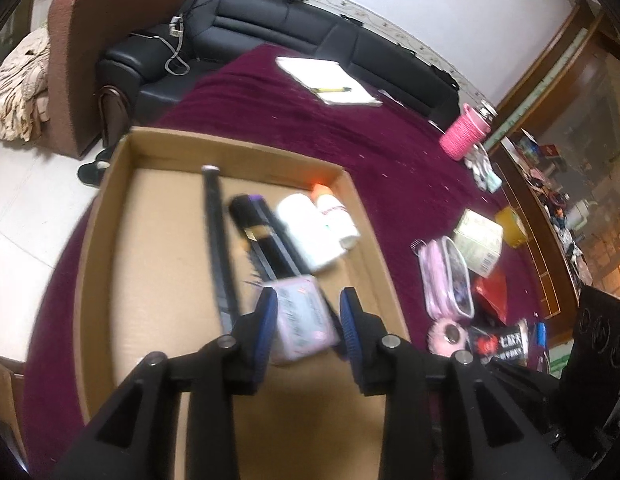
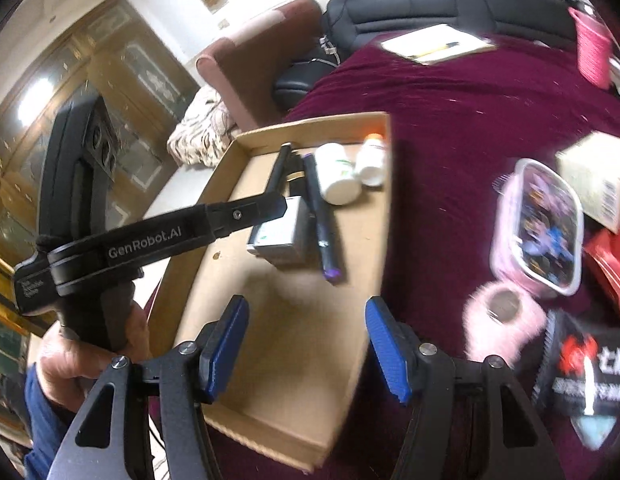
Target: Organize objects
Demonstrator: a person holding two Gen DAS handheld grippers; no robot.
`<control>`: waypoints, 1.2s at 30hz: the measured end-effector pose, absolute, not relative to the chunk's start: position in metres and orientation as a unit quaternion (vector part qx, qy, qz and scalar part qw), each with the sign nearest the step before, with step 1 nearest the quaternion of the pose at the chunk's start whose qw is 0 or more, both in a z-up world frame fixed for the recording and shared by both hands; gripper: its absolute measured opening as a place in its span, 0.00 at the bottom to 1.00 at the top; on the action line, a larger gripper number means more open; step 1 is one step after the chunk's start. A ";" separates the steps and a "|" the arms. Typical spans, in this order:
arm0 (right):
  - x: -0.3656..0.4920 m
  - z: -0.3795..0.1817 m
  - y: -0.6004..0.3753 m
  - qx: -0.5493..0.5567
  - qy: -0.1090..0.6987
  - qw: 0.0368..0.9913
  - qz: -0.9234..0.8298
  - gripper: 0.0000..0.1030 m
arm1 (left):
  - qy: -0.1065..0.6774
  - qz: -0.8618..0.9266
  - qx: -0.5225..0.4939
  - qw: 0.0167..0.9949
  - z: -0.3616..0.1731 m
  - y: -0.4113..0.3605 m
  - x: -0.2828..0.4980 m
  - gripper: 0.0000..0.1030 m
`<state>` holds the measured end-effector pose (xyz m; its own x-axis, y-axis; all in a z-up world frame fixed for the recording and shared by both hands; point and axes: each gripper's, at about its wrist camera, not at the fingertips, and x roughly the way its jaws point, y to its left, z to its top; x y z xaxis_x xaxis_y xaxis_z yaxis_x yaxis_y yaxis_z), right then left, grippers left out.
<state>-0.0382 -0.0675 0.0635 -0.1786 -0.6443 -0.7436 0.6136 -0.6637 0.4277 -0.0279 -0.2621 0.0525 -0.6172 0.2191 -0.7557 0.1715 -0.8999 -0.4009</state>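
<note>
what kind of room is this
Most likely a home living room. A black leather sofa and a brown armchair stand along the wall, and a wooden glass-front cabinet stands nearby. The sorting is done on a surface under a maroon cloth.

Right gripper (image 2: 308, 344): open, nothing between its blue pads, over the box.
Box (image 2: 270, 380): brown cardboard, on a dark red cloth (image 2: 449, 120).
In the box: two white bottles (image 2: 337, 176), a black pen (image 2: 321, 216), a small grey carton (image 2: 280, 232).
Left gripper (image 2: 284, 206): over the carton.
</note>
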 end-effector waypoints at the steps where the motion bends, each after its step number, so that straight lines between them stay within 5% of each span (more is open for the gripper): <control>1: -0.038 0.065 -0.055 0.493 -0.027 0.408 -0.768 0.65 | -0.221 0.872 -0.437 0.019 0.052 -0.256 -0.028 0.30; 6: -0.039 0.070 0.007 0.489 -0.074 0.395 -0.775 0.65 | -0.198 0.876 -0.435 0.060 0.058 -0.216 -0.030 0.35; 16: -0.041 0.101 0.188 0.418 -0.184 0.290 -0.841 0.78 | -0.028 0.884 -0.411 0.222 0.072 -0.074 -0.029 0.65; 27: -0.043 0.079 0.287 0.420 -0.241 0.225 -0.845 0.78 | 0.163 0.849 -0.424 0.271 0.047 0.019 -0.050 0.65; 34: -0.044 0.068 0.314 0.435 -0.239 0.168 -0.852 0.78 | 0.196 0.840 -0.433 0.261 0.025 0.038 -0.072 0.64; 36: -0.046 0.064 0.317 0.445 -0.225 0.142 -0.855 0.78 | 0.194 0.846 -0.432 0.245 0.020 0.044 -0.072 0.49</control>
